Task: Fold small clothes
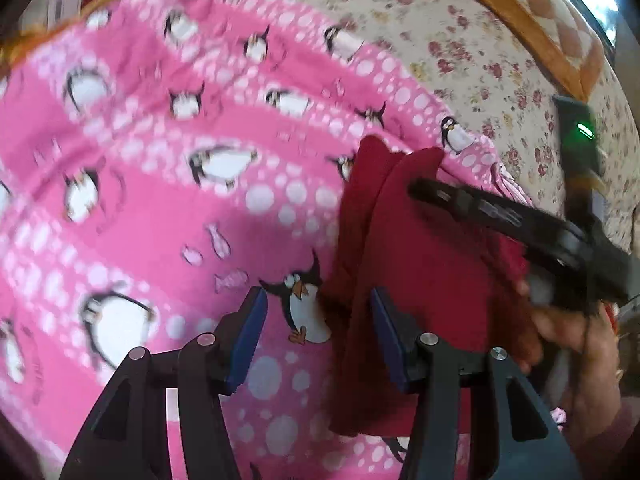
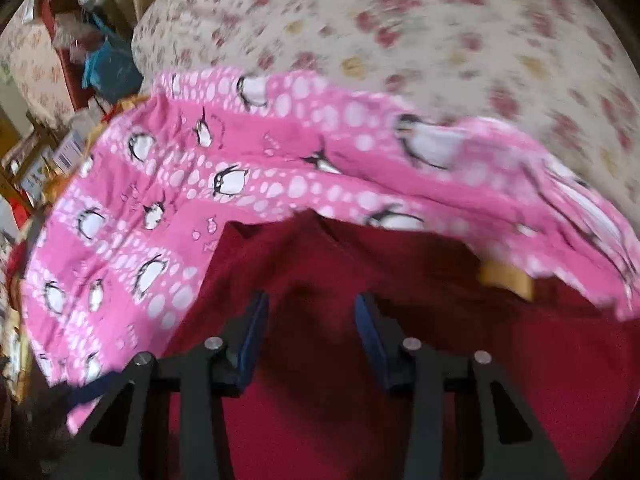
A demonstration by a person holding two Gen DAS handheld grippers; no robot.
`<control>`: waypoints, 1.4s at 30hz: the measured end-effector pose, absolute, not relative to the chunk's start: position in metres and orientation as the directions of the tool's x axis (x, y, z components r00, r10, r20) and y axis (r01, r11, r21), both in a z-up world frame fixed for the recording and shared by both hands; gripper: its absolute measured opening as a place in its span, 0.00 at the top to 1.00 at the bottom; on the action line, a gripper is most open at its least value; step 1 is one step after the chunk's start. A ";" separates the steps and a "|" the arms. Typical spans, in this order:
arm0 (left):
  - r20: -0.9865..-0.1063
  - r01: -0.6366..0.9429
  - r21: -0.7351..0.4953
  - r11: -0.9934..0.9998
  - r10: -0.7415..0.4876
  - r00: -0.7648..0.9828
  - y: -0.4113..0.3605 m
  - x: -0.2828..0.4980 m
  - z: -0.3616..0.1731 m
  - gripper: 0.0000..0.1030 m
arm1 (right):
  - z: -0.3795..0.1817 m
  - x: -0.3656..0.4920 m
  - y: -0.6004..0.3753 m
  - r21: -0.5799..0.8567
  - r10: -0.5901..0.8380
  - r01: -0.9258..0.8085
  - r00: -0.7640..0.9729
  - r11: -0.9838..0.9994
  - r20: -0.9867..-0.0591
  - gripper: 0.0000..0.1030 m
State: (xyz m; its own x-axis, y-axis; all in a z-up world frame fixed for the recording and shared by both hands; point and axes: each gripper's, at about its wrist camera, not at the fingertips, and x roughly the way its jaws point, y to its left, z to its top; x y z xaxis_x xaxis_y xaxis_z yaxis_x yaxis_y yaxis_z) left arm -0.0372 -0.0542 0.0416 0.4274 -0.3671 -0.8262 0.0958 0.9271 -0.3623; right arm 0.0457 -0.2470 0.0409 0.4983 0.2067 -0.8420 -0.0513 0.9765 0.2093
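Working two claws over a dark red garment on pink penguin fleece

We see the left claw [image 1: 318, 336] with its jaws apart and nothing pinched, its right pad beside the edge of the dark red garment [image 1: 420, 272]. That garment lies on the pink penguin fleece [image 1: 168, 184], which covers the floral bed cover [image 1: 472, 60]. Our right claw [image 2: 311, 334] stands part open directly over the red cloth; we cannot tell whether its pads touch it. A hand [image 1: 568, 332] holds that tool.
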 end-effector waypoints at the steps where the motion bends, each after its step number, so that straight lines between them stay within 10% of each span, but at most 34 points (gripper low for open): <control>1: -0.825 0.091 -0.381 0.920 -0.383 0.415 -0.054 -0.036 0.038 0.69 | 0.031 0.055 -0.244 0.201 0.195 -0.038 0.476 0.979 -0.857 0.54; 42: -0.817 0.115 -0.390 0.914 -0.401 0.414 -0.058 -0.023 0.032 0.58 | 0.043 0.064 -0.221 0.278 0.261 -0.021 0.416 0.960 -0.871 0.17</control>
State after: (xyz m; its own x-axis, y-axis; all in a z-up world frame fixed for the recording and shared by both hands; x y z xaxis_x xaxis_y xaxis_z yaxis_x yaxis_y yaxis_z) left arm -0.0228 -0.0582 0.0324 0.4137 -0.4009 -0.8174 0.1153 0.9137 -0.3897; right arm 0.0640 -0.2211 0.0427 0.4159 0.2614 -0.8710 -0.0213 0.9604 0.2780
